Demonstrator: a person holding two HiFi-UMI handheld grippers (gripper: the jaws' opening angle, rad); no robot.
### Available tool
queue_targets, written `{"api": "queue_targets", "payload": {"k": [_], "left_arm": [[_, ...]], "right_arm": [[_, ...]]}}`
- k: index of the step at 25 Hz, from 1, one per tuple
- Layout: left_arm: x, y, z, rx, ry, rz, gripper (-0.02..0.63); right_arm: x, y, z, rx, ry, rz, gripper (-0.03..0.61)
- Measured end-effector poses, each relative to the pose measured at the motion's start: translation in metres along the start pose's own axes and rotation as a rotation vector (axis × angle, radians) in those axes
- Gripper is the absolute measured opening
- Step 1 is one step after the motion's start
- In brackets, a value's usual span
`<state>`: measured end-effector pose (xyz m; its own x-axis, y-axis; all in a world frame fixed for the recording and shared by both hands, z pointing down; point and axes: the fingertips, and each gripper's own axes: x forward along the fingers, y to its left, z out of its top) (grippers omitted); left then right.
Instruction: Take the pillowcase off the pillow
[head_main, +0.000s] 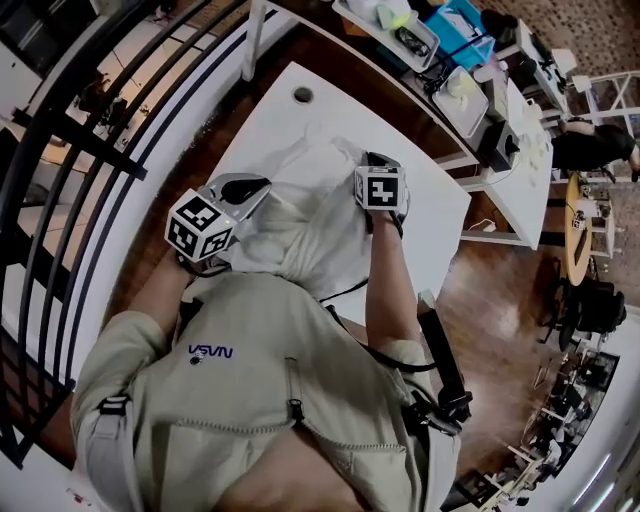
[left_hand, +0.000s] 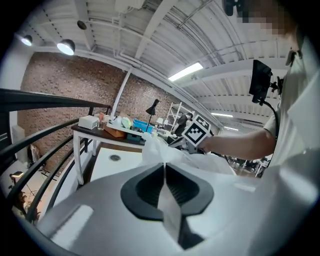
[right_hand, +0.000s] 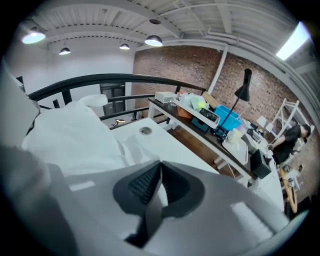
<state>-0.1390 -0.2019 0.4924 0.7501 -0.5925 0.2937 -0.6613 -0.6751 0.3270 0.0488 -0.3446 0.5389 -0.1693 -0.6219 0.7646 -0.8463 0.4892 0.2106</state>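
Left gripper (head_main: 262, 186) and right gripper (head_main: 373, 159), side by side, pinch the pillowcase (head_main: 312, 226)

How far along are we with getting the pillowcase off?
Done: both grips look set. In hand: the left gripper and right gripper are shut on white pillowcase fabric, held over the table. Still to do: the whole pull; no bare pillow shows yet.

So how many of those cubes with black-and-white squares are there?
2. One cube sits on the left gripper, the other cube on the right gripper, both above the pillowcase. None looks hidden.
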Motion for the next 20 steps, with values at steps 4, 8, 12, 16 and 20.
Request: {"api": "queue_targets", "payload": {"k": [4, 8, 12, 16, 20], "left_arm": [[0.020, 0.019, -0.011, -0.036, 0.038, 0.033, 0.023], [0.043, 0.036, -0.021, 0.006, 0.094, 0.082, 0.034], [0.035, 0.041, -0.019, -0.044, 0.057, 0.113, 0.062], [0.007, 0.040, -0.028, -0.104, 0.031, 0.138, 0.106], [-0.012, 0.022, -0.042, -0.116, 0.050, 0.101, 0.163]], "right_arm": [[-0.002, 0.004, 0.009, -0.068, -0.069, -0.021, 0.005], [-0.007, 0.028, 0.027, -0.110, -0.147, 0.034, 0.023], [-0.032, 0.043, 0.041, -0.075, -0.239, 0.061, 0.083], [-0.065, 0.058, 0.039, -0.014, -0.311, 0.075, 0.084], [-0.091, 0.075, 0.024, 0.046, -0.342, 0.063, 0.084]]}}
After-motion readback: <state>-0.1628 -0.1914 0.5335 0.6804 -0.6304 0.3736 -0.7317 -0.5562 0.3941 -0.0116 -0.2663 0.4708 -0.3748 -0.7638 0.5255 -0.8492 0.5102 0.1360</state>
